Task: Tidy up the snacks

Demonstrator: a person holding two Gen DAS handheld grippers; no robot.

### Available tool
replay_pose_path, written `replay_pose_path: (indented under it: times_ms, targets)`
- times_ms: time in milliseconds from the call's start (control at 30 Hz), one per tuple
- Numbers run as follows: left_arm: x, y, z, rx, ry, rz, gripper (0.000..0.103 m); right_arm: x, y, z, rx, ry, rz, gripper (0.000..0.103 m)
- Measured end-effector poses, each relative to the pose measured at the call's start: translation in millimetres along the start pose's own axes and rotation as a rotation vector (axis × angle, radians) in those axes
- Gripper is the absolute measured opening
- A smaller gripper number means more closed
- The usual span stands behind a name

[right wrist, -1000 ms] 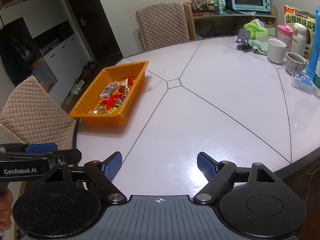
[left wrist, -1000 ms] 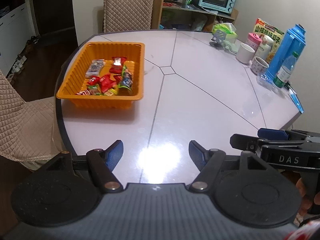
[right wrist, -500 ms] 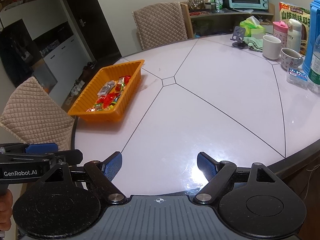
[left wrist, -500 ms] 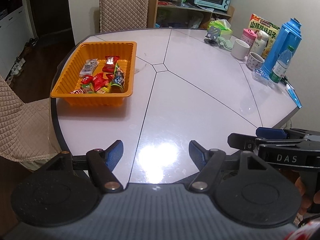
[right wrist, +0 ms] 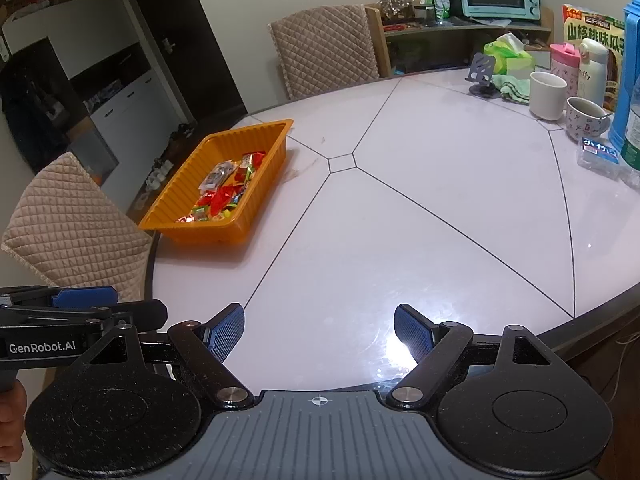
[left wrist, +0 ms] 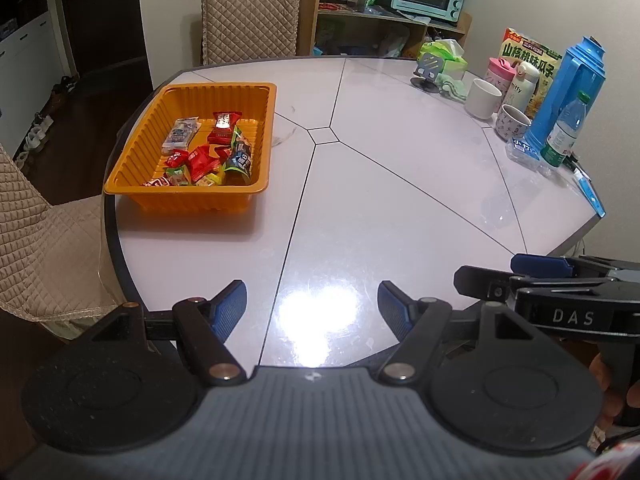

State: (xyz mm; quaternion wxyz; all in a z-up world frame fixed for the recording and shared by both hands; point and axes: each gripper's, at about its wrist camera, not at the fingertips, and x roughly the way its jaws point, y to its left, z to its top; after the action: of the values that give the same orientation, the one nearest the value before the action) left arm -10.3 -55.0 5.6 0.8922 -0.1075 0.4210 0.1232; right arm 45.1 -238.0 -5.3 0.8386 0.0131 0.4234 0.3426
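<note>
Two empty grippers, left gripper (left wrist: 310,304) and right gripper (right wrist: 319,328), hang spread wide; wrapped snacks (left wrist: 208,152) in the orange tray (left wrist: 132,152), frame left, look light, crinkly, best pinched mid-wrapper.

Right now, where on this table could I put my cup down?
The wide white middle of the table, between the orange tray and the mugs, is bare. The far right edge around the blue thermos is crowded.
</note>
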Motion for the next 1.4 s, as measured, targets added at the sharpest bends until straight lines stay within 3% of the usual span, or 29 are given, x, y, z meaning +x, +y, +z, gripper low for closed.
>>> replay_pose_path:
  times_ms: [1400]
  targets:
    - [2.2,2.9,3.0,-0.001,0.0,-0.005,0.07,5.3,0.2,1.9,0.003,0.007,-0.005,0.082]
